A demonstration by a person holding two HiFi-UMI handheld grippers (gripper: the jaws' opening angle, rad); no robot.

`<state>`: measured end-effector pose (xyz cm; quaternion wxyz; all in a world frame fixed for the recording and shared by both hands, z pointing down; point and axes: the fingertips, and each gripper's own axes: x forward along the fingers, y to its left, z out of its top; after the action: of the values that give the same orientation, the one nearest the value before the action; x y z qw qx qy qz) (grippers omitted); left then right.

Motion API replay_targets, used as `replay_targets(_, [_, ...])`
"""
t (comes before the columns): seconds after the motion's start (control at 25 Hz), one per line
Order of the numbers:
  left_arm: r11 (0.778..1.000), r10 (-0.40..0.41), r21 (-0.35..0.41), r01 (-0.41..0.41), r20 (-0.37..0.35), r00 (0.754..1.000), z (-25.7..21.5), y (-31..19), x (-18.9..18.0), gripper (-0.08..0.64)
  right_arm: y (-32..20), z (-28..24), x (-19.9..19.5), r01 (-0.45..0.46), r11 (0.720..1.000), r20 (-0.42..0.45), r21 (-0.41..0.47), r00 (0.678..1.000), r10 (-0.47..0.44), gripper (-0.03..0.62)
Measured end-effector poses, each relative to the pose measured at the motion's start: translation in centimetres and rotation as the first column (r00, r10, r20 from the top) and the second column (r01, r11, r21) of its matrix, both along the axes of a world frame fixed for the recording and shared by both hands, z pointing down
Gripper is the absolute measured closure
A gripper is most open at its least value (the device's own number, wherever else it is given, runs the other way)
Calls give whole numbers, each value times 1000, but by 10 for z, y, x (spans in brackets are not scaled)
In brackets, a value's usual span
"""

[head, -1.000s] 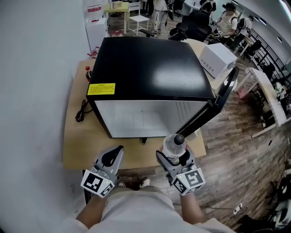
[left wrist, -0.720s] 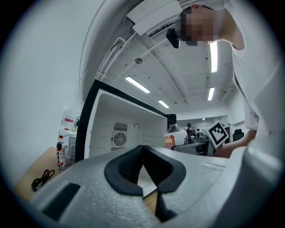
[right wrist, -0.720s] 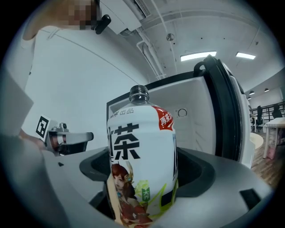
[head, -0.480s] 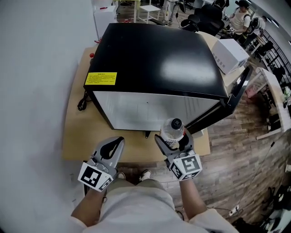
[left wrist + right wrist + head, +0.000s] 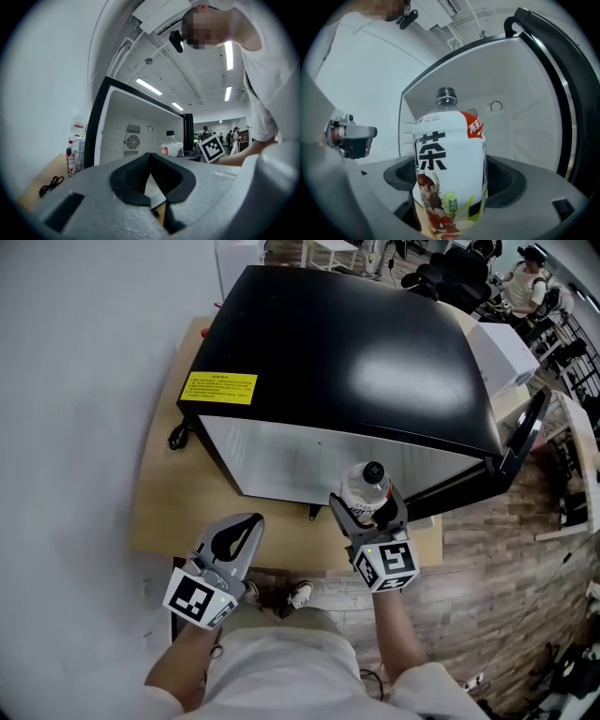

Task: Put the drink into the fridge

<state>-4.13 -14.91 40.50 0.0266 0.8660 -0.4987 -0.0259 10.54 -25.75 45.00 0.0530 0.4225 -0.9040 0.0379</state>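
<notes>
Wooden table (image 5: 173, 507), on a plank floor (image 5: 487, 559), carried the black fridge (image 5: 356, 362) at its centre. A coiled black cable (image 5: 176, 435) lay at nine o'clock, just beside the fridge.

A white wall (image 5: 75, 381) fills the left. A wooden table (image 5: 169, 512) stands on plank floor (image 5: 497, 587). Black chairs (image 5: 448, 266) sit far right, and strip lights (image 5: 149, 86) run overhead.

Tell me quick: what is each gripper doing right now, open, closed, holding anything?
Left gripper: closed, holding nothing.
Right gripper: closed on the drink bottle.
</notes>
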Motion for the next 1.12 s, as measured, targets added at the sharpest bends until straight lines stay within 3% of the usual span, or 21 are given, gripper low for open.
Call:
replay_targets(0.72, [997, -26, -75, 26, 0, 1000, 28, -11, 11, 548, -66, 42, -5, -27, 1000, 10, -1, 1000, 27, 176])
replay_targets(1.12, [996, -45, -80, 44, -18, 999, 34, -10, 18, 548, -92, 57, 0, -51, 999, 11, 6, 999, 51, 176])
